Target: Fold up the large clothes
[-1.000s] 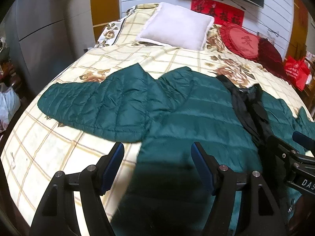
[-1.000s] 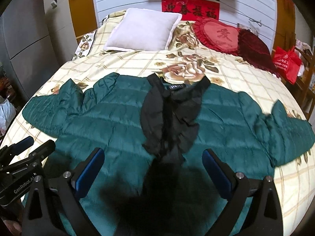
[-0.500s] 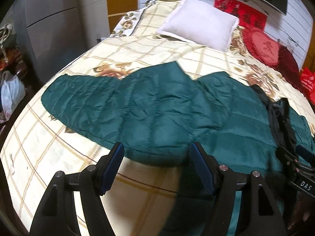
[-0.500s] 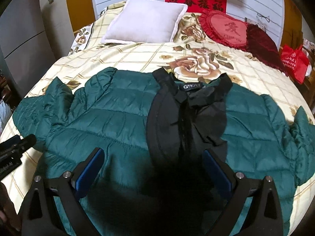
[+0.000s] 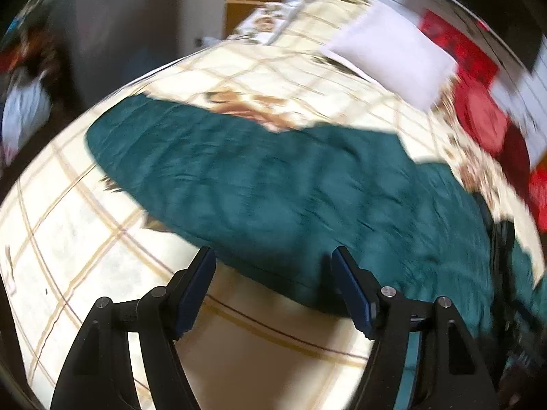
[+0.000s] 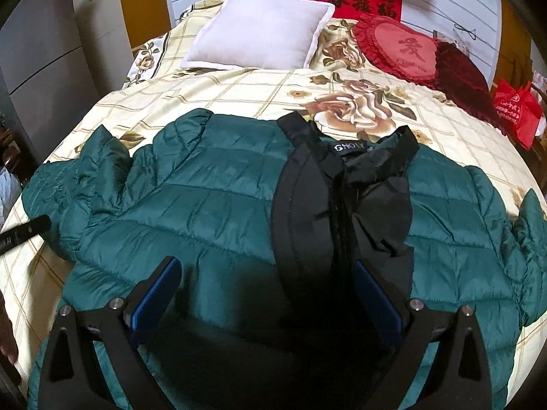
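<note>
A dark green quilted puffer jacket (image 6: 212,205) lies spread face up on the bed, its black lining and collar (image 6: 342,198) open down the middle. Its left sleeve (image 5: 239,177) stretches out to the side in the blurred left wrist view. My left gripper (image 5: 273,287) is open and empty, just above the sleeve's near edge. My right gripper (image 6: 266,294) is open and empty, low over the jacket's front near the black opening. The left gripper's tip (image 6: 24,232) shows at the left edge of the right wrist view.
The bed has a cream checked floral cover (image 6: 239,92). A white pillow (image 6: 259,30), a red heart cushion (image 6: 400,51) and a dark red cushion (image 6: 461,75) lie at the head. A red bag (image 6: 516,112) stands at the right. Grey cabinets (image 6: 37,51) stand at the left.
My left gripper has swung left and closer toward the jacket's left sleeve, with motion blur now. My right gripper has moved forward and lower over the jacket's front. Both stay open.
</note>
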The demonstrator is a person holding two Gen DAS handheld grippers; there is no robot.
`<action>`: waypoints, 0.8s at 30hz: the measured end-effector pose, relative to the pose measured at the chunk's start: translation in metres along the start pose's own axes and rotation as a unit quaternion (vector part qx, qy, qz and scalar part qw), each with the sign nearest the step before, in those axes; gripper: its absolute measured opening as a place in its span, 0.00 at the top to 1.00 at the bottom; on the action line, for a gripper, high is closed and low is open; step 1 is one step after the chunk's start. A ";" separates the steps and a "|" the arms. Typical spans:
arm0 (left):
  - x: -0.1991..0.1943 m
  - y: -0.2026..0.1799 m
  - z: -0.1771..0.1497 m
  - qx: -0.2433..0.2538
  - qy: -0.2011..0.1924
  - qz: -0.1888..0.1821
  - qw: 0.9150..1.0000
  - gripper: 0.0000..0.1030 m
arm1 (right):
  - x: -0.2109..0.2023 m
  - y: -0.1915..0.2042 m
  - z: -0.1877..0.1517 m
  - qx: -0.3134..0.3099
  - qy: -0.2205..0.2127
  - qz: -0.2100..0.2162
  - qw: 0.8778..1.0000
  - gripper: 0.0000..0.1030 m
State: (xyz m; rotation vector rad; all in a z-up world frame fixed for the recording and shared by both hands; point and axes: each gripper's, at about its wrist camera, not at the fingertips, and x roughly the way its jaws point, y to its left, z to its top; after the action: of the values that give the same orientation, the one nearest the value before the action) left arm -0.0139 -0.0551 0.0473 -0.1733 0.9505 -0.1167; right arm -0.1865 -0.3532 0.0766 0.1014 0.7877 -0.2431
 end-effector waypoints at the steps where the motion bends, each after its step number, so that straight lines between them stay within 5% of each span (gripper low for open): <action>1: 0.001 0.013 0.006 -0.022 -0.001 -0.001 1.000 0.30 | -0.001 0.000 -0.001 -0.001 0.000 0.001 1.000 0.01; 9: 0.022 0.124 0.049 -0.186 -0.040 0.050 0.981 0.30 | 0.000 -0.002 -0.004 0.000 0.014 0.009 1.000 0.01; 16: 0.051 0.166 0.067 -0.243 -0.053 0.072 0.966 0.33 | -0.008 0.000 -0.005 -0.008 0.012 0.014 1.000 0.01; 20: 0.060 0.166 0.074 -0.234 -0.055 0.049 0.969 0.59 | -0.013 -0.001 -0.004 -0.004 0.007 0.017 1.000 0.01; 21: 0.061 0.164 0.076 -0.221 -0.056 0.043 0.973 0.79 | -0.014 -0.001 -0.004 -0.004 0.007 0.018 1.000 0.01; 24: 0.046 0.148 0.074 -0.205 -0.059 0.012 0.977 0.88 | -0.016 -0.001 -0.004 -0.007 0.006 0.018 1.000 0.01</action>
State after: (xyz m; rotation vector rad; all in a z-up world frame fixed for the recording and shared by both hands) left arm 0.0769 0.0887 0.0237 -0.5440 0.8488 0.1126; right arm -0.2006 -0.3504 0.0854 0.1041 0.7979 -0.2036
